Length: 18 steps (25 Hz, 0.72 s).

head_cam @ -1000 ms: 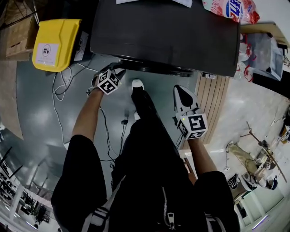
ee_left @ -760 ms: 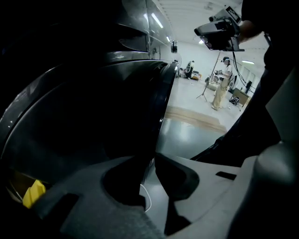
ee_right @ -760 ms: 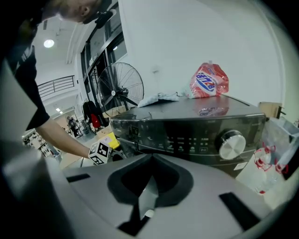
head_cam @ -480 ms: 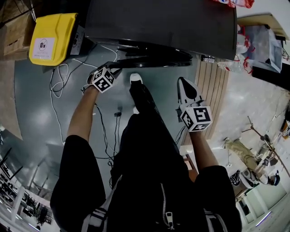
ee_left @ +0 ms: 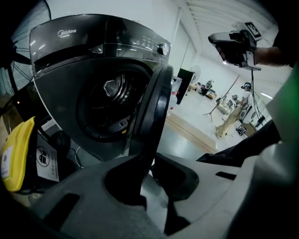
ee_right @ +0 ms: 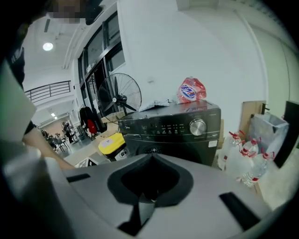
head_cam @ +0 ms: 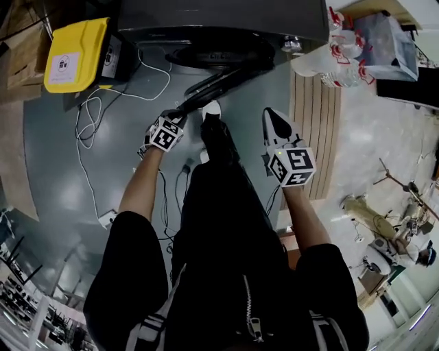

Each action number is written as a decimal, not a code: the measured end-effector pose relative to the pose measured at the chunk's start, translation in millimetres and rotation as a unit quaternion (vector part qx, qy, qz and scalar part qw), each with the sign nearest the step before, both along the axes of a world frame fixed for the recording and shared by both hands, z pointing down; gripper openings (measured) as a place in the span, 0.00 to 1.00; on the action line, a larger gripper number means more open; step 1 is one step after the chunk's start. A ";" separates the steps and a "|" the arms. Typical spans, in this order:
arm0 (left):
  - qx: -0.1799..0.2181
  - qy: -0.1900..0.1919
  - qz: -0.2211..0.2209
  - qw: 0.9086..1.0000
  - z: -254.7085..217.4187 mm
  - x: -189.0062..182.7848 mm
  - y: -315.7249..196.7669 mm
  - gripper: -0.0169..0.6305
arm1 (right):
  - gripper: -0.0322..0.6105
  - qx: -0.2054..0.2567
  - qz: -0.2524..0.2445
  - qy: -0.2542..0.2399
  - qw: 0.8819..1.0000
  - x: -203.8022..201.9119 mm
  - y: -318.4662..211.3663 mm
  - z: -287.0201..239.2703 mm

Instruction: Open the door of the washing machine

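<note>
A dark front-loading washing machine (head_cam: pixel 219 20) stands at the top of the head view. Its round door (head_cam: pixel 216 83) hangs swung out from the drum opening (head_cam: pixel 219 55). My left gripper (head_cam: pixel 182 113) is shut on the door's free edge. In the left gripper view the door rim (ee_left: pixel 156 102) runs down between the jaws of the left gripper (ee_left: pixel 149 161), with the open drum (ee_left: pixel 110 107) behind it. My right gripper (head_cam: pixel 276 123) hovers to the right of the person's leg, shut on nothing. The right gripper (ee_right: pixel 149 161) faces the machine's control panel (ee_right: pixel 173 126).
A yellow container (head_cam: pixel 72 55) lies left of the machine, with cables (head_cam: pixel 89 130) trailing over the grey floor. Water bottles (head_cam: pixel 339 68) and a slatted wooden platform (head_cam: pixel 319 137) are on the right. The person's white shoe (head_cam: pixel 210 110) is just beside the door's edge.
The door has swung outward from nearly closed, drawn by my left gripper toward the person. Both grippers and the person have backed away from the machine.
</note>
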<state>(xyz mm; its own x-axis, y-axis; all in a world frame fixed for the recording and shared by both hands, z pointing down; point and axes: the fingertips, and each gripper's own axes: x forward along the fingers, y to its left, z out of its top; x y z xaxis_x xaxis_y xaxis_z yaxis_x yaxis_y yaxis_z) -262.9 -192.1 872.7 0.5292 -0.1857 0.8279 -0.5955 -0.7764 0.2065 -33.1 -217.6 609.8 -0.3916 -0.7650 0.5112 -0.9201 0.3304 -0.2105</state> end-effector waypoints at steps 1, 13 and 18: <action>0.000 -0.003 0.004 1.000 0.8 6.4 12.6 0.13 | 0.06 -0.002 0.004 0.001 1.000 5.1 10.4 -4.4; -0.039 -0.003 -0.012 0.999 -3.3 98.1 128.4 0.11 | 0.06 -0.009 0.059 0.010 0.998 100.2 98.5 -32.4; -0.032 -0.009 -0.074 0.997 -5.7 132.0 153.9 0.11 | 0.06 -0.005 0.048 0.004 0.999 147.0 118.0 -35.4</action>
